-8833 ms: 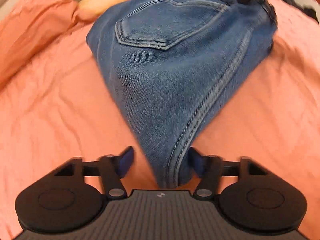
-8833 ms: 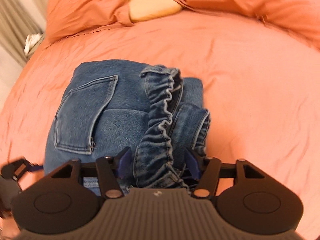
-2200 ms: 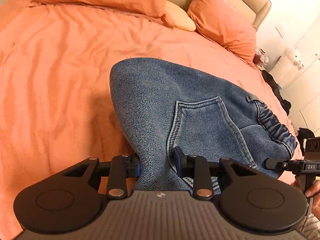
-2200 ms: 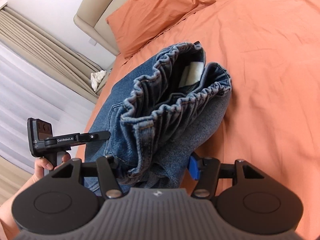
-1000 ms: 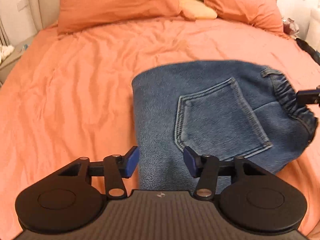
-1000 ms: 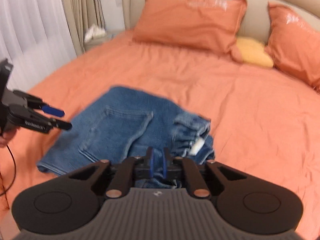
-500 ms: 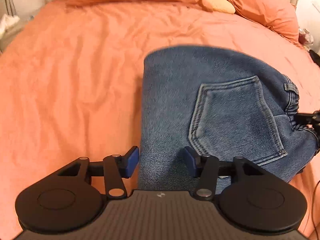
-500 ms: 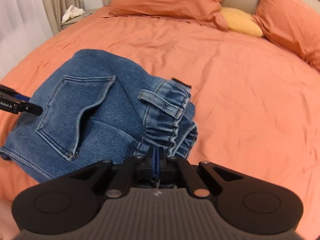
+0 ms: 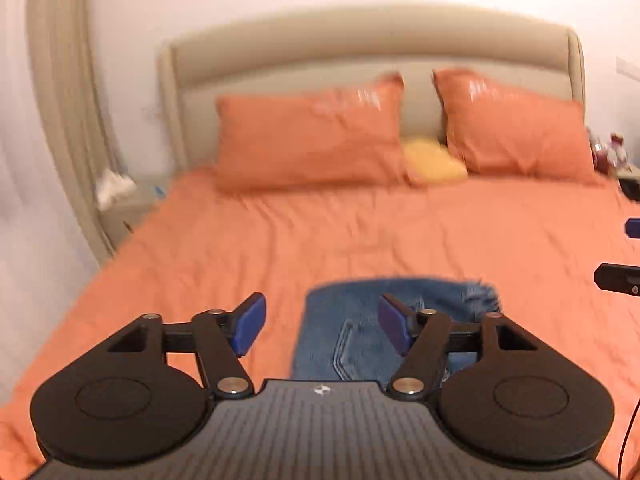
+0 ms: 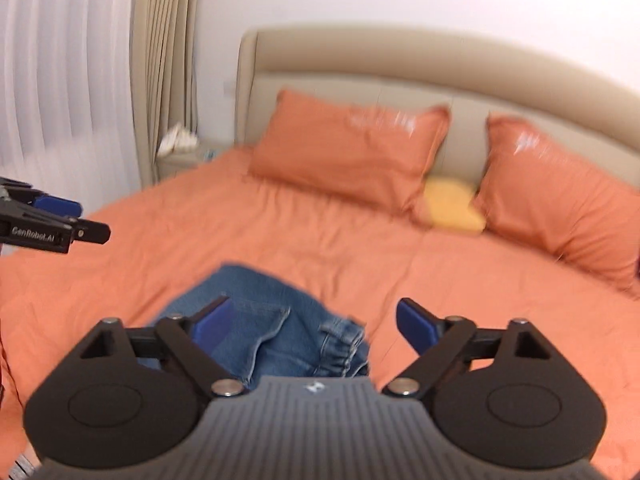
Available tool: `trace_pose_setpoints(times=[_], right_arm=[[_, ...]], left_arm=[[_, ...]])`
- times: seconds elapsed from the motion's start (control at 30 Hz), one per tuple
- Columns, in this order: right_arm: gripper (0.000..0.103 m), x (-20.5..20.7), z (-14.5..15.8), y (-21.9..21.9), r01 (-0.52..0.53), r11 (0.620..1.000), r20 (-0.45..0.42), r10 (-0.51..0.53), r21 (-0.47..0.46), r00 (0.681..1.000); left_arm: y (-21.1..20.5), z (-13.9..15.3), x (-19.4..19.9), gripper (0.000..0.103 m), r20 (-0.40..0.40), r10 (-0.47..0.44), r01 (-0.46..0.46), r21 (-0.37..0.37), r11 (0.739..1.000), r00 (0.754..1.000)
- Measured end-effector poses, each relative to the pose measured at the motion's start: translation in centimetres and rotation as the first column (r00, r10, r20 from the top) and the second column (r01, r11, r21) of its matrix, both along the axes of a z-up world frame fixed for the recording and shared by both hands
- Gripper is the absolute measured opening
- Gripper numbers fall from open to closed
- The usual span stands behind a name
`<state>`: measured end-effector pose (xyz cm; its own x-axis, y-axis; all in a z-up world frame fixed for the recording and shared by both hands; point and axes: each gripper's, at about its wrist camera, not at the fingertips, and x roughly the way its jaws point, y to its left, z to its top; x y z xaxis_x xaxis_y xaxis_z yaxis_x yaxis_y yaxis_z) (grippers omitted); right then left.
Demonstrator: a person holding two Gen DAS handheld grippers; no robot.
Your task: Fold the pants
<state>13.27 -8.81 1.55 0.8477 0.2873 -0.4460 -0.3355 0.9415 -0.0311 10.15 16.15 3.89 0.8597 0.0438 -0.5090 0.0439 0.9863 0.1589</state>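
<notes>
Pants (image 9: 352, 320) lie folded into a compact denim bundle on the near part of the bed (image 9: 280, 240) — folding looks done, little left beyond tidying. My left claw (image 9: 320, 322) hangs above them, jaws apart, empty; my right claw (image 10: 312, 326) likewise — spread wide, holding nothing, bundle below both.
</notes>
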Motion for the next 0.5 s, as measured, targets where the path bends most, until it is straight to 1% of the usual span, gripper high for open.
trace_pose_setpoints(times=[0.03,0.1,0.17,0.27,0.33,0.37,0.5], right_arm=[[0.098,-1.7,0.6,-0.3,0.034,0.999,0.039,-0.034,0.001,0.999],[0.098,-4.8,1.5,-0.7,0.063,0.998,0.104,-0.063,0.003,0.993],[0.098,-7.3,2.0,-1.1,0.067,0.998,0.115,-0.068,0.014,0.991],[0.098,-10.9,2.1,-1.8,0.097,0.994,0.113,-0.102,0.047,0.988],[0.098,-13.0,1.8,-2.2,0.117,0.991,0.110,-0.123,0.058,0.986],[0.098,-13.9,1.5,-2.3,0.129,0.990,0.106,-0.135,0.061,0.985],[0.098,-16.7,-0.2,-2.7,0.160,0.983,0.066,-0.166,0.086,0.984]], left_arm=[[-0.6,0.8,-1.4,0.089,0.030,0.014,-0.014,0.010,1.000,0.999],[-2.1,1.7,-4.1,0.095,0.066,0.037,-0.039,0.032,0.999,0.997],[-3.2,2.3,-6.7,0.097,0.096,0.055,-0.059,0.039,0.998,0.994],[-4.1,2.3,-9.7,0.099,0.114,0.088,-0.089,0.007,0.996,0.990],[-4.7,1.6,-11.1,0.103,0.104,0.101,-0.102,-0.003,0.995,0.989],[-5.1,1.1,-11.6,0.103,0.091,0.108,-0.108,-0.002,0.994,0.990],[-6.1,-1.6,-12.5,0.103,-0.006,0.138,-0.139,-0.046,0.989,0.990]])
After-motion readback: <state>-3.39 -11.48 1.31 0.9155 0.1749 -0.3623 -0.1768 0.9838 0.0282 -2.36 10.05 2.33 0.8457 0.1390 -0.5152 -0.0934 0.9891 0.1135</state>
